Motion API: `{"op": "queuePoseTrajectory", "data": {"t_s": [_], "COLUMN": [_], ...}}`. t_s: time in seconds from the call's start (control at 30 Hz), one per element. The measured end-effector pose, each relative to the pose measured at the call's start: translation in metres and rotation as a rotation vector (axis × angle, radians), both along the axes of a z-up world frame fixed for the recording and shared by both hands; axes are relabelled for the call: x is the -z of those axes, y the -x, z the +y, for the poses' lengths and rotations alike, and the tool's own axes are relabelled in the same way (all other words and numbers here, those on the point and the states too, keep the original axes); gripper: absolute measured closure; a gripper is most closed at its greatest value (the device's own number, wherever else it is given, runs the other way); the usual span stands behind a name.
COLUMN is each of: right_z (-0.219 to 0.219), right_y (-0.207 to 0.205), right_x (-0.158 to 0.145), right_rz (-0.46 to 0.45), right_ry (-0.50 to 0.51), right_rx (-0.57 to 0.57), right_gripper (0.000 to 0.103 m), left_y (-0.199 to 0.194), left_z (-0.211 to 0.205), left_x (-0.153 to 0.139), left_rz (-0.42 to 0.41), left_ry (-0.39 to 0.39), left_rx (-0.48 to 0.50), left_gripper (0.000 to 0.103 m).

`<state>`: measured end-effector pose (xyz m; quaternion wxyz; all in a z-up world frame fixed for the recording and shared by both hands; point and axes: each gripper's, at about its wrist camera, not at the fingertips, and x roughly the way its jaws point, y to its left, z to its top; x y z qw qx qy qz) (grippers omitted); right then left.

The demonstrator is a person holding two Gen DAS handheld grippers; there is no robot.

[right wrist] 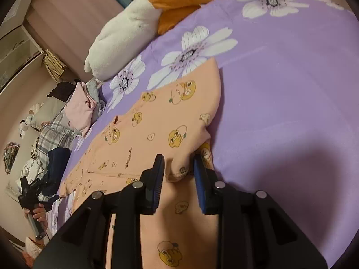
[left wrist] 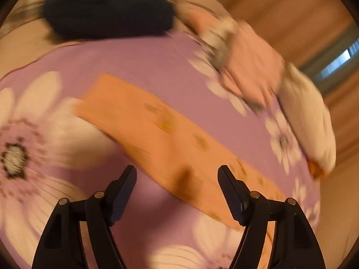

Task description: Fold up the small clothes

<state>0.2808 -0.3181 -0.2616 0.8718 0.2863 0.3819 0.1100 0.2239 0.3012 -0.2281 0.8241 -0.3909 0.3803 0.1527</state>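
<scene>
An orange garment with cartoon prints (right wrist: 157, 130) lies spread on a purple flowered bedspread (right wrist: 280, 89). My right gripper (right wrist: 178, 172) has a bunched fold of the garment's edge between its fingers, and the jaws stand a little apart around it. In the blurred left wrist view the same garment (left wrist: 161, 134) runs as a long strip across the bed. My left gripper (left wrist: 177, 174) is open and empty just above the garment's near edge. The left gripper also shows far left in the right wrist view (right wrist: 31, 192), held in a hand.
A pile of clothes, pink (right wrist: 82, 109), plaid (right wrist: 51, 134) and dark navy (right wrist: 57, 163), sits at the bed's far side. A white and orange plush toy (right wrist: 134, 29) lies by the curtain. A black garment (left wrist: 107, 11) lies beyond the orange one.
</scene>
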Motion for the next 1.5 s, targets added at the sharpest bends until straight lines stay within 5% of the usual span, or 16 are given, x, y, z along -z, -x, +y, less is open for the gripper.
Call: {"op": "queuePoseTrajectory", "data": {"t_s": [0.1, 0.23, 0.4, 0.63, 0.8, 0.97, 1.17, 1.4, 1.5], "right_z": [0.008, 0.012, 0.004, -0.01, -0.01, -0.01, -0.011, -0.018, -0.039], "right_y": [0.001, 0.006, 0.002, 0.004, 0.004, 0.004, 0.004, 0.023, 0.031], "right_x": [-0.01, -0.018, -0.012, 0.003, 0.005, 0.006, 0.006, -0.011, -0.014], "right_rz": [-0.017, -0.048, -0.036, -0.025, -0.035, -0.038, -0.039, -0.077, -0.094], "right_ry": [0.024, 0.007, -0.002, -0.122, -0.142, -0.156, -0.161, -0.13, -0.1], "right_rx": [-0.039, -0.076, -0.047, -0.026, -0.036, -0.034, -0.04, -0.089, -0.008], "right_gripper": [0.06, 0.057, 0.057, 0.058, 0.058, 0.058, 0.058, 0.056, 0.056], "left_y": [0.012, 0.016, -0.018, -0.049, -0.051, -0.067, -0.082, -0.115, -0.114], "left_z": [0.03, 0.055, 0.06, 0.045, 0.018, -0.054, -0.154, -0.302, -0.385], "left_x": [0.016, 0.04, 0.038, 0.029, 0.002, -0.055, -0.099, -0.125, -0.119], "left_rz": [0.004, -0.046, -0.062, 0.132, 0.084, 0.018, -0.068, -0.167, -0.203], "left_ry": [0.076, 0.167, 0.074, -0.183, -0.205, -0.45, -0.572, -0.512, -0.487], "left_rx": [-0.072, -0.125, -0.11, -0.109, -0.047, 0.049, 0.194, 0.444, 0.589], "left_gripper": [0.03, 0.03, 0.03, 0.086, 0.095, 0.097, 0.098, 0.098, 0.098]}}
